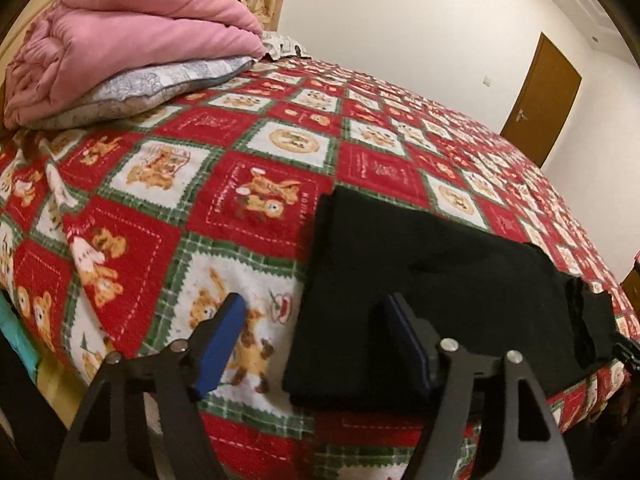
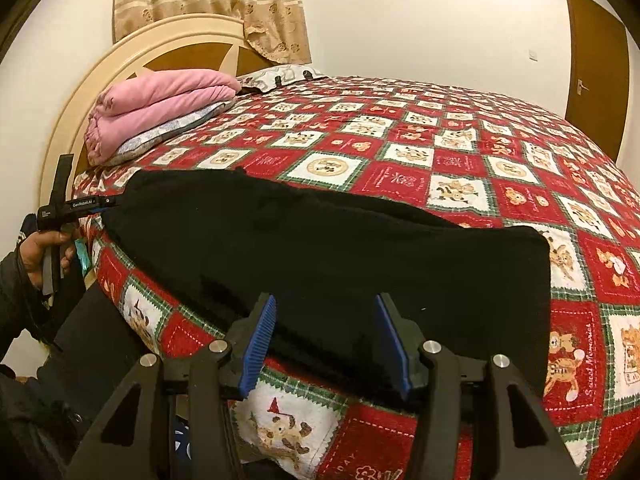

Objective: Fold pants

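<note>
pants (image 2: 320,248) lie flat on the bed (image 2: 440,152) near its edge, long axis running along that edge. we hold our left claw (image 1: 316,336) low at one end and our right claw (image 2: 326,336) near the other, both released, above the cloth.

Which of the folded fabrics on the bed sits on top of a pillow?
The pink blanket, stacked on a grey patterned pillow by the headboard. The black pants lie directly on the bedspread near the edge.
</note>
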Demonstrator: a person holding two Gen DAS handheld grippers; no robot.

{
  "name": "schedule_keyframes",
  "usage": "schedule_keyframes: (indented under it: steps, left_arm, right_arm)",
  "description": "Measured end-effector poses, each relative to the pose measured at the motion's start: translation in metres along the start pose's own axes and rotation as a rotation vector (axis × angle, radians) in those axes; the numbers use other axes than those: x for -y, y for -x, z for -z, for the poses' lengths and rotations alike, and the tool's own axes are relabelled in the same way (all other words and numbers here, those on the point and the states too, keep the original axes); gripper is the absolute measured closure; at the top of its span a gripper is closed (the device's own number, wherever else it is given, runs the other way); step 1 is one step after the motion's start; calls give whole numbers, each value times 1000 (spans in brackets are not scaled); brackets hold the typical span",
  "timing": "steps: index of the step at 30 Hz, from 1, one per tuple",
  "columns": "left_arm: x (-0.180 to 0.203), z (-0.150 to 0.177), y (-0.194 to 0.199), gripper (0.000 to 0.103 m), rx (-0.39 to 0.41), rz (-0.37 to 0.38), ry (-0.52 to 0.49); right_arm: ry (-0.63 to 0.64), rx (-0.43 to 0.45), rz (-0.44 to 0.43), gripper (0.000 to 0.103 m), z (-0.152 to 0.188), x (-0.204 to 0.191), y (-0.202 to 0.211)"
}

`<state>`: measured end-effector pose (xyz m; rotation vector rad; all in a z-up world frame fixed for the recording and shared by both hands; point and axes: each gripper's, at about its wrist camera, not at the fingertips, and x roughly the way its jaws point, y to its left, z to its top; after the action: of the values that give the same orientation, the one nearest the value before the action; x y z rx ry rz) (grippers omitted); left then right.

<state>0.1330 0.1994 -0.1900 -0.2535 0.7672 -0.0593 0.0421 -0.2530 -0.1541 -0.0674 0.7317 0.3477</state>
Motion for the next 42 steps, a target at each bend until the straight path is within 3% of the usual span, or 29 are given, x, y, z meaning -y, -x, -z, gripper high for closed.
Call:
schedule_keyframes:
  steps: [4,8,12,18,20,35,38,42]
  left_arm:
    - [8,8,7,39,3,-3,-2]
    - [14,15,4,41,-19,4,-18]
    - [5,12,4,46,-15,40,51]
    - [6,14,15,67,28,51,48]
    - [5,14,17,82,42,93,59]
    - [28,-6,52,88,136,203,42]
    - [42,-17,67,88,174,241,18]
    - [59,-31,84,88,218,276,-12]
  right_arm:
    - [16,0,1,50,1,-5,-1]
    - [29,-5,-5,50,3,-9,-3]
    - [51,-7,-1,49,5,-14,-5]
    - [51,-2,-5,49,7,-15,-5]
    - [46,-4,-5,49,7,-14,-6]
    - [-2,31,39,49,0,-2,5]
    - [-32,34,87,49,-9,5,12]
    - [-121,67,79,49,-16,24,26]
